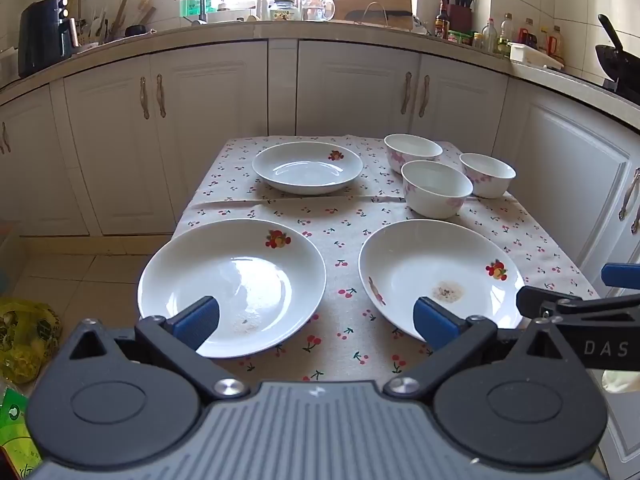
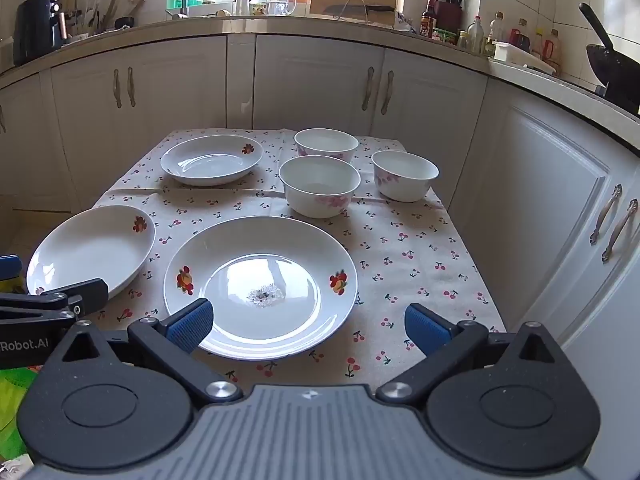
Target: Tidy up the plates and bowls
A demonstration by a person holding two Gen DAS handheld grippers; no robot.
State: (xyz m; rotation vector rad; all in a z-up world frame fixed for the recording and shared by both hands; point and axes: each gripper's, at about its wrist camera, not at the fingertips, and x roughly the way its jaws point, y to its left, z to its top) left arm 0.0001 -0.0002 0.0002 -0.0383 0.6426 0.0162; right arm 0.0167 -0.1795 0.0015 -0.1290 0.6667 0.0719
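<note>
Three white plates with fruit prints lie on the cherry-print tablecloth [image 1: 344, 216]: near left plate [image 1: 232, 284] [image 2: 92, 248], near right plate [image 1: 436, 272] [image 2: 260, 284] with crumbs in its middle, and far plate [image 1: 307, 167] [image 2: 212, 159]. Three white bowls with pink flowers stand apart at the far right: [image 1: 412, 150], [image 1: 436, 188], [image 1: 487, 174]; in the right wrist view [image 2: 326, 145], [image 2: 319, 190], [image 2: 404, 174]. My left gripper [image 1: 316, 324] hangs open above the near edge between the two near plates, holding nothing. My right gripper [image 2: 308, 326] is open over the near right plate's front edge, also without a load.
White cabinets [image 1: 208, 128] wrap around behind and to the right of the table. The counter [image 1: 280, 28] carries bottles, a knife block and a black appliance. A wok [image 1: 616, 60] sits at far right. A yellow bag [image 1: 24, 336] lies on the floor at left.
</note>
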